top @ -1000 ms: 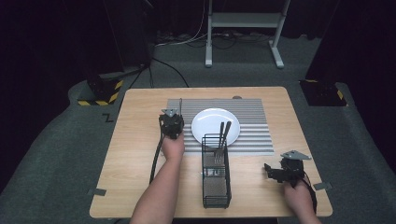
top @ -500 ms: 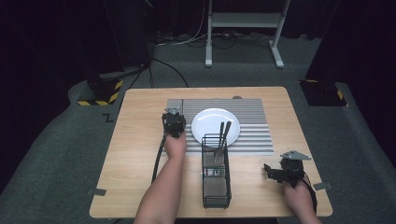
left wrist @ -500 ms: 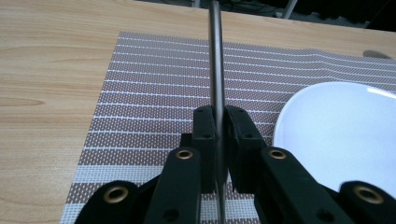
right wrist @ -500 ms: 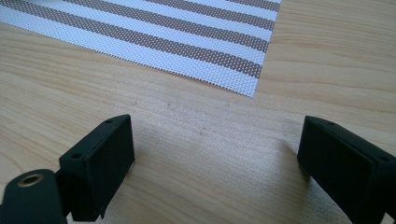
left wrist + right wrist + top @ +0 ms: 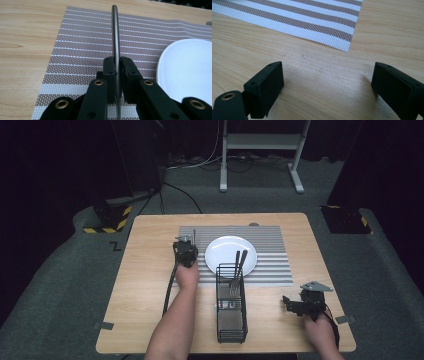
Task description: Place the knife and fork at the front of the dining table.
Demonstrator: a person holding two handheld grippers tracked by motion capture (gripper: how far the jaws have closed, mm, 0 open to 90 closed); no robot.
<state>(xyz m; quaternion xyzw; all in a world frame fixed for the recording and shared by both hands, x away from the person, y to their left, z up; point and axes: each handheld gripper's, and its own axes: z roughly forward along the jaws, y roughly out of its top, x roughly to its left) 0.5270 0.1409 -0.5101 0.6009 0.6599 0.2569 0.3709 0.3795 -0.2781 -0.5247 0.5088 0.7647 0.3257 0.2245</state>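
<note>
My left gripper (image 5: 186, 249) (image 5: 117, 65) is shut on a slim grey metal utensil (image 5: 115, 32), whose handle points away over the striped placemat (image 5: 82, 50). It hovers at the mat's left part, just left of the white plate (image 5: 226, 252) (image 5: 185, 67). In the high view the utensil (image 5: 194, 236) shows as a thin rod beyond the gripper. A black wire caddy (image 5: 231, 320) stands in front of the plate with two dark utensils (image 5: 239, 262) leaning in it. My right gripper (image 5: 289, 304) (image 5: 325, 80) stands open over bare wood near the table's front right, nothing between its fingers.
The wooden table (image 5: 145, 285) has bare room left of the mat and at the front left. The placemat's corner (image 5: 312, 22) lies just beyond my right gripper. Past the table's far edge are a metal stand (image 5: 260, 150) and floor cables.
</note>
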